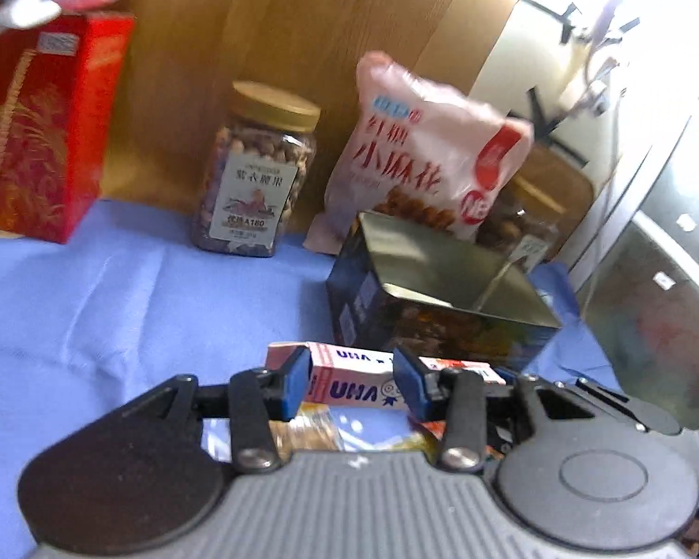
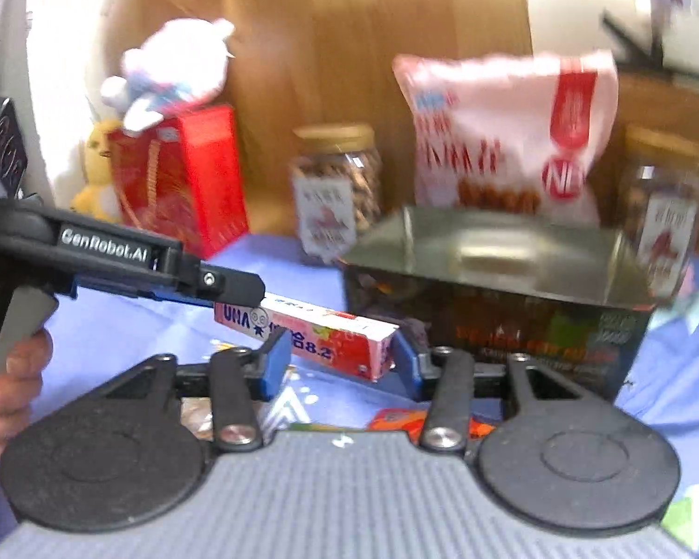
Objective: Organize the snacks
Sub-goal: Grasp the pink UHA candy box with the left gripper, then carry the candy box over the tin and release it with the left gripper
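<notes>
A pink UHA candy box point(image 1: 354, 379) sits between the blue pads of my left gripper point(image 1: 352, 384), which is shut on it just above the blue cloth. In the right wrist view the same box point(image 2: 321, 333) hangs from the left gripper point(image 2: 228, 289), in front of an open dark tin point(image 2: 494, 289). My right gripper point(image 2: 338, 363) is open and empty, its jaws standing either side of the box's free end without gripping it. The tin point(image 1: 438, 298) stands just beyond the box in the left wrist view.
Along the wooden back wall stand a red box point(image 1: 37, 130), a nut jar point(image 1: 256, 172), a pink snack bag point(image 1: 424, 158) and a second jar point(image 2: 661, 200). A plush toy point(image 2: 172, 70) sits on the red box. Small snack packets point(image 2: 396, 419) lie on the cloth.
</notes>
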Available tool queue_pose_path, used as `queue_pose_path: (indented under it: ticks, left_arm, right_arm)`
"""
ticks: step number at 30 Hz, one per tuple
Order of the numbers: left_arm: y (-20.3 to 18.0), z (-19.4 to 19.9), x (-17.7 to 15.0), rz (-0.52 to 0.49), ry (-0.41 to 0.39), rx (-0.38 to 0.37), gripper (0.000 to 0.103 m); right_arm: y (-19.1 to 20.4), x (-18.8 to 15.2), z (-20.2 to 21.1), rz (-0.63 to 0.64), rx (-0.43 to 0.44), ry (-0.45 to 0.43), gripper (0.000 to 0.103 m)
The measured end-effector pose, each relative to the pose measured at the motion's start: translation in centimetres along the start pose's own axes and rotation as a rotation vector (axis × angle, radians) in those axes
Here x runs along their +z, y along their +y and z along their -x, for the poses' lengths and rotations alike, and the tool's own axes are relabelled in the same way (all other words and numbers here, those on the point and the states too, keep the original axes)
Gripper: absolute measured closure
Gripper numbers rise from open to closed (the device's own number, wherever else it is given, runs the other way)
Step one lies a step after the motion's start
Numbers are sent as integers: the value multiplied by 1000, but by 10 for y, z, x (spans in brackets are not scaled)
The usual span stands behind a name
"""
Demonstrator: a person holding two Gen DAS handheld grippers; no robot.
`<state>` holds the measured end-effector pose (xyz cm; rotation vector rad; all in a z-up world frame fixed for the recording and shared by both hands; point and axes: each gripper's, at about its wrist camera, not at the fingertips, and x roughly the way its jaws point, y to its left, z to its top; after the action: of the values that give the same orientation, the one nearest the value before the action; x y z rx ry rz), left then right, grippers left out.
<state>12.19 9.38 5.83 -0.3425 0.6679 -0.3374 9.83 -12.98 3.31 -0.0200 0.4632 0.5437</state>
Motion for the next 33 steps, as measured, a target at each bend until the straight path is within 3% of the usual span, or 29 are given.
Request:
queue_pose_path:
  ticks: [4, 15, 22, 26, 29, 33]
  left_arm:
    - [-4, 33, -31, -12, -19, 24, 63]
    - [10, 49, -91, 23, 65, 91, 60]
    - [17, 66, -91, 52, 34, 87, 55]
    - [18, 54, -93, 62, 84, 68, 58]
    - [4, 45, -92, 6, 91, 107, 60]
    - [-19, 50, -64, -54, 23, 64, 60]
  right_arm:
    - [19, -18, 33, 38, 49, -32, 54]
    - [45, -58, 29, 51, 131, 143, 51]
    - [49, -64, 35, 80, 139, 156, 50]
    - [48, -69, 32, 75, 151, 176, 49]
    - [49, -68, 31, 96, 130, 158, 54]
    - [39, -49, 42, 105, 76, 61, 55]
